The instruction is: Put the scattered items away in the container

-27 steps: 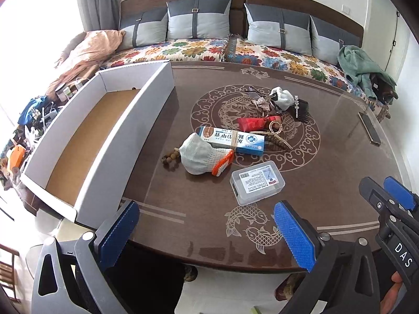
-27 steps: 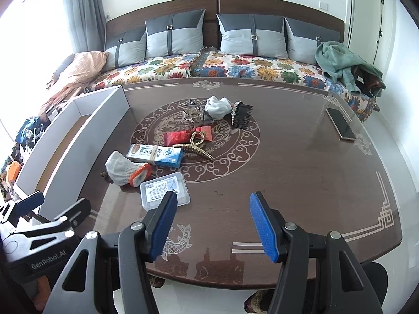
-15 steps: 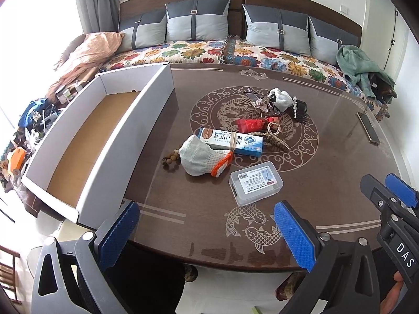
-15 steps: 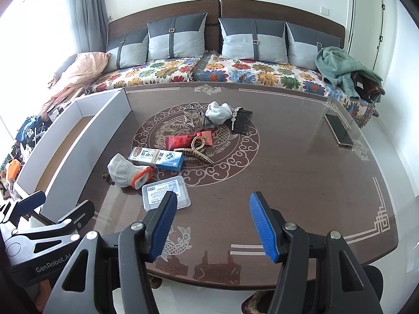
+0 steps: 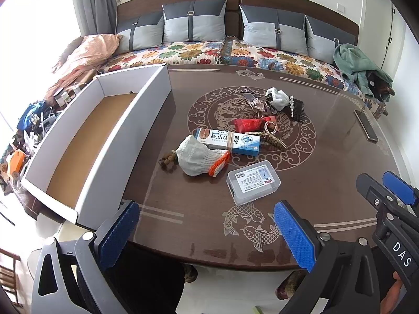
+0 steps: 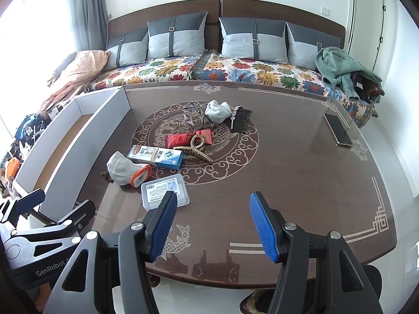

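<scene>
A long white cardboard box (image 5: 146,120) with a brown floor lies on the table's left side; it also shows in the right wrist view (image 6: 78,141). Scattered items lie mid-table: a clear plastic case (image 5: 252,181), a white glove with orange cuff (image 5: 200,159), a blue-white tube box (image 5: 227,141), brown beads (image 5: 166,158), a red packet (image 5: 251,124), a gold hair clip (image 5: 272,134), a white sock (image 5: 277,98) and a black comb (image 5: 297,110). My left gripper (image 5: 207,235) and right gripper (image 6: 213,226) are both open and empty above the table's near edge.
A phone (image 6: 337,129) lies near the table's right edge. A sofa with grey cushions (image 6: 178,39) runs behind the table, with a green towel (image 6: 343,68) at its right end. Clutter (image 5: 28,123) sits left of the box.
Both grippers have risen and drawn slightly closer to the table, so the items sit a little lower in view. Nothing on the table has moved.
</scene>
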`<state>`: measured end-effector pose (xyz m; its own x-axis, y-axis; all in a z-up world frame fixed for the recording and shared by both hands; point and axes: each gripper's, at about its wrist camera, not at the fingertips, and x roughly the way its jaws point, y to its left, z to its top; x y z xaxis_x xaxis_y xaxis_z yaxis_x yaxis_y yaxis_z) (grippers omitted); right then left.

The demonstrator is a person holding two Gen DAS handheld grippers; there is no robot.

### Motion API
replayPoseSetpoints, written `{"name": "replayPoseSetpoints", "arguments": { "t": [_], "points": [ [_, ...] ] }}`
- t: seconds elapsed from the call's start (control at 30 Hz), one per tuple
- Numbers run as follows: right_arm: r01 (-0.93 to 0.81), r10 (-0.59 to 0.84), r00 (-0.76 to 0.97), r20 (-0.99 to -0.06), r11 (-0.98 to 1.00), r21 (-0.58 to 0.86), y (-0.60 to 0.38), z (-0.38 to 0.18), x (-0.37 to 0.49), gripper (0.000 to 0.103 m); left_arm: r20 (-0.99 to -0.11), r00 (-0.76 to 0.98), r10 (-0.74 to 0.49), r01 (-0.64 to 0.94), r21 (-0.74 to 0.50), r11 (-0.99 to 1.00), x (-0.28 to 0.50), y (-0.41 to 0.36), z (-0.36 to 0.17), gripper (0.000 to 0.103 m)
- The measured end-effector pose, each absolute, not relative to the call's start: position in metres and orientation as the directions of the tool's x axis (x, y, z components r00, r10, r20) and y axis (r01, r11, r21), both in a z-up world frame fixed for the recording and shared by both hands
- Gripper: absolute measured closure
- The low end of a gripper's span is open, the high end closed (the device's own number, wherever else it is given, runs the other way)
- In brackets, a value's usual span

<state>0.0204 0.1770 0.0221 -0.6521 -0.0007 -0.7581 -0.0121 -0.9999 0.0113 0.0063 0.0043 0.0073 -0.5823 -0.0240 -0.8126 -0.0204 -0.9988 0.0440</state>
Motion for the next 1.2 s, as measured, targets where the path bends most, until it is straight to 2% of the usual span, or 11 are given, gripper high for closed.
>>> {"name": "replayPoseSetpoints", "arguments": {
  "t": [1.2],
  "points": [
    [-0.005, 0.006, -0.669, -0.743, -1.0, -0.004, 0.172, 0.03, 0.031, 0.044, -0.812, -0.583, -0.026, -0.023, 0.048, -0.999, 0.018, 0.005, 0.008, 0.0]
  ]
}}
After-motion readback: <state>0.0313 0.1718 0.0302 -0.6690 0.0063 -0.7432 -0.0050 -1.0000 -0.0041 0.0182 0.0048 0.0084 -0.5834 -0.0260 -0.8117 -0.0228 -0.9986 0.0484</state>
